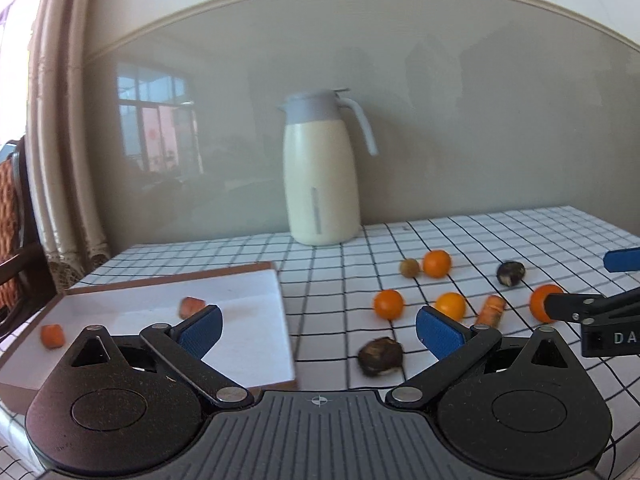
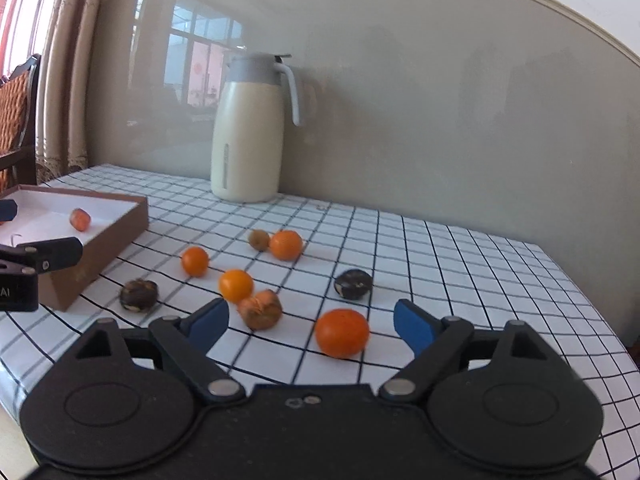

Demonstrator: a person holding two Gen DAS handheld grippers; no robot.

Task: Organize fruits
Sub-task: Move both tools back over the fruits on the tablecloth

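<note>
A brown box with a white inside (image 1: 248,320) (image 2: 120,208) sits on the checked tablecloth at the left and holds two carrot pieces (image 1: 191,306) (image 1: 53,336). Several oranges (image 1: 388,303) (image 2: 342,333), a carrot piece (image 1: 490,310) (image 2: 261,309), two dark round fruits (image 1: 380,356) (image 2: 353,284) and a small brown fruit (image 1: 409,268) lie loose to the right of it. My left gripper (image 1: 318,332) is open and empty over the box's right edge. My right gripper (image 2: 310,326) is open and empty, with the near orange and the carrot piece ahead between its fingers.
A cream thermos jug with a grey lid (image 1: 320,172) (image 2: 250,128) stands at the back against the wall. A curtain (image 1: 60,120) and a wooden chair (image 2: 20,120) are at the left. The table's right edge (image 2: 600,300) drops off near my right gripper.
</note>
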